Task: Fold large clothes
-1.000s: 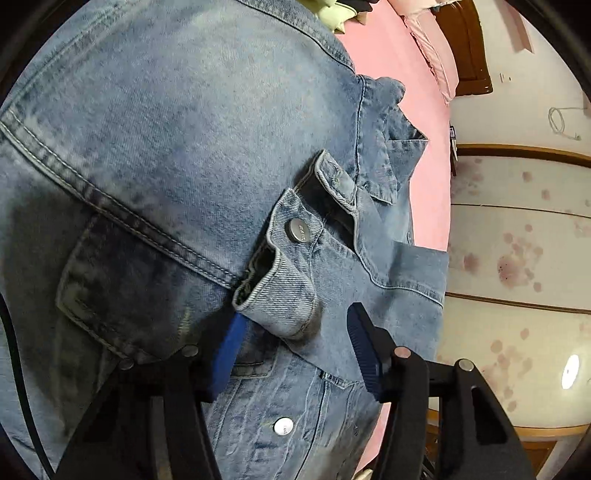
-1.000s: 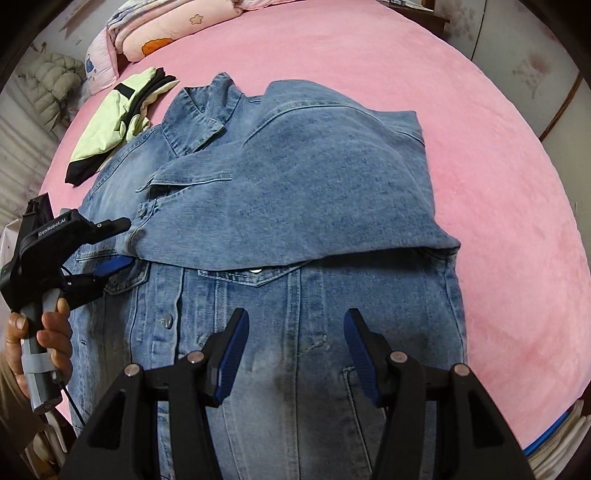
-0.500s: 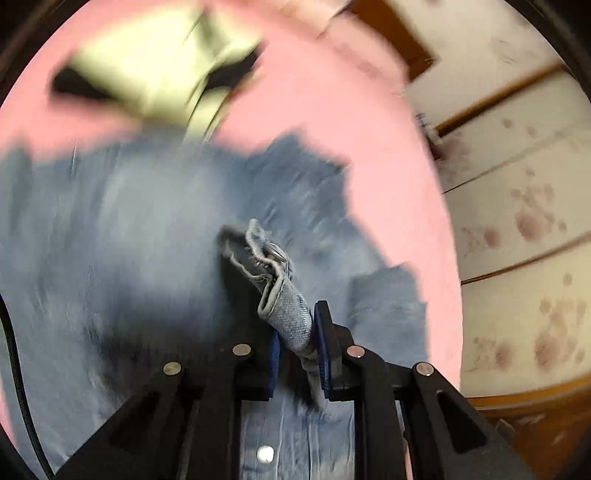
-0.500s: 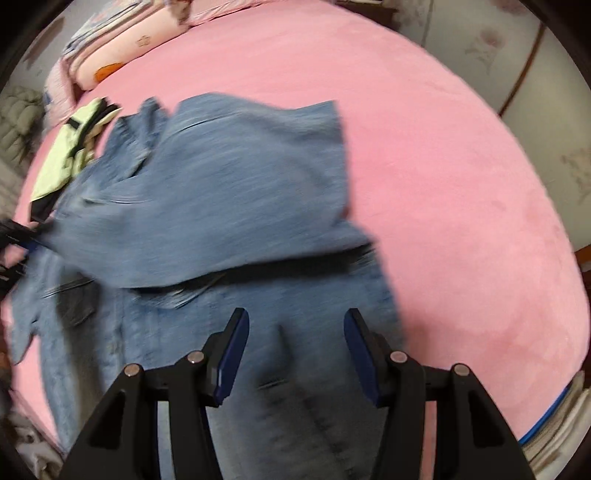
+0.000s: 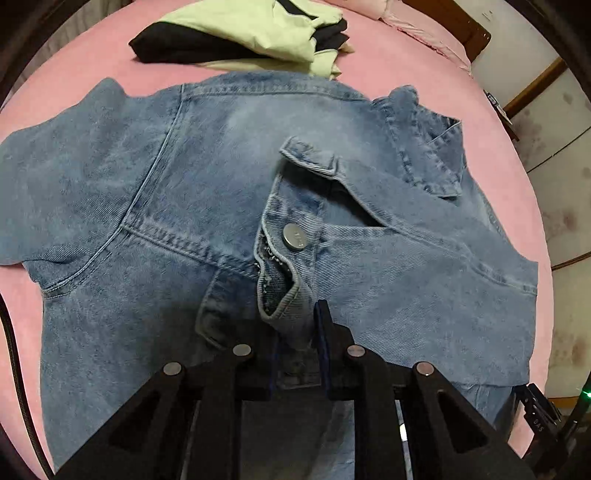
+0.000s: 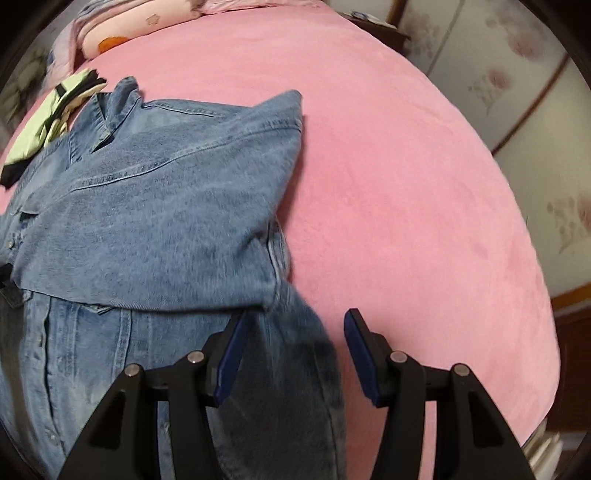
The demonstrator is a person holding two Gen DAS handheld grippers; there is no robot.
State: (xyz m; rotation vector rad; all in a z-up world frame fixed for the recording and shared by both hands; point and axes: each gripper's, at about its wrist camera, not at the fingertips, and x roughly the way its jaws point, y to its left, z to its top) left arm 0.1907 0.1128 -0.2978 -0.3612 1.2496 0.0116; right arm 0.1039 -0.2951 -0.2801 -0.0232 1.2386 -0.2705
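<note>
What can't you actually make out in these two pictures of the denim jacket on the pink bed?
- Left wrist view: the denim jacket's lower hem, behind the left tool.
- Left wrist view: lettering on the cuff button, too small.
- Right wrist view: jacket hem by the right tool, motion-blurred; its left side cut off.

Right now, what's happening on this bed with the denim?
A person is folding a denim jacket spread on a pink bed, using a hand-held gripper in each hand. The left hand-held gripper is shut on the buttoned sleeve cuff, with the sleeve folded across the jacket's body. The right hand-held gripper is open over the jacket's side edge, gripping nothing. A green and black garment lies beyond the collar.
</note>
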